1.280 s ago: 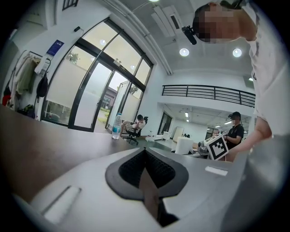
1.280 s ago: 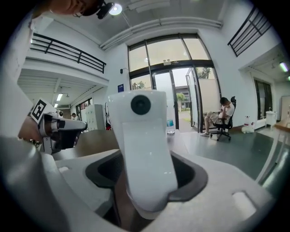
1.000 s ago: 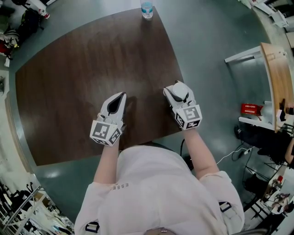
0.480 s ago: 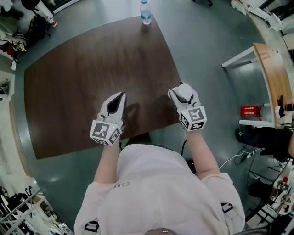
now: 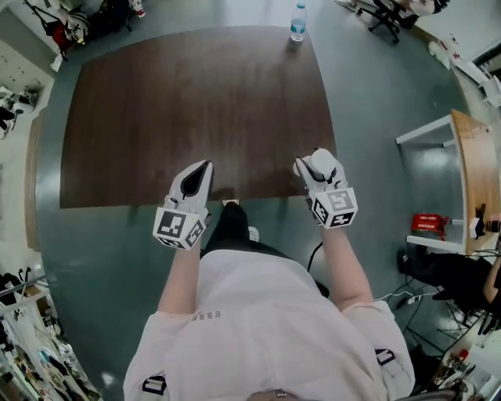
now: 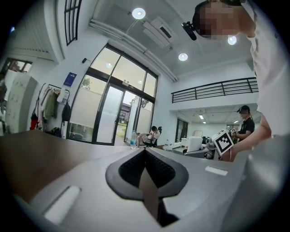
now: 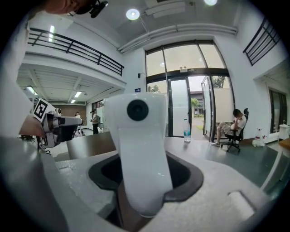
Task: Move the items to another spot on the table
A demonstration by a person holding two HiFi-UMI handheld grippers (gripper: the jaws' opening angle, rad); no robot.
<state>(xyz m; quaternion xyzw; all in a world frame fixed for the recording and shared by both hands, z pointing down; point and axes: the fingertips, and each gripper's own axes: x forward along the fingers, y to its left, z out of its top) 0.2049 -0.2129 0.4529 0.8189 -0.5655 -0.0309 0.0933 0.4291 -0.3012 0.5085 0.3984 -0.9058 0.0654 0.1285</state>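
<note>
My right gripper (image 5: 315,161) hangs over the near edge of the dark brown table (image 5: 196,102), shut on a white rounded object (image 5: 321,164). In the right gripper view the white object (image 7: 140,149) stands upright between the jaws and shows a dark round spot near its top. My left gripper (image 5: 203,166) hovers at the same edge, shut, with nothing between its pads (image 6: 131,167). A clear water bottle (image 5: 297,21) with a blue label stands alone at the table's far edge; the bottle (image 7: 187,130) is small and distant in the right gripper view.
A light wooden desk (image 5: 470,157) and a red box (image 5: 428,223) stand to the right across grey floor. Bags and clutter lie at the left edge. A person sits on an office chair (image 7: 233,127) beyond the table. My own shoe shows under the table's edge.
Both grippers have drawn back from over the tabletop to its near edge as I stepped back. The right one still grips the white object; the left stays shut.
</note>
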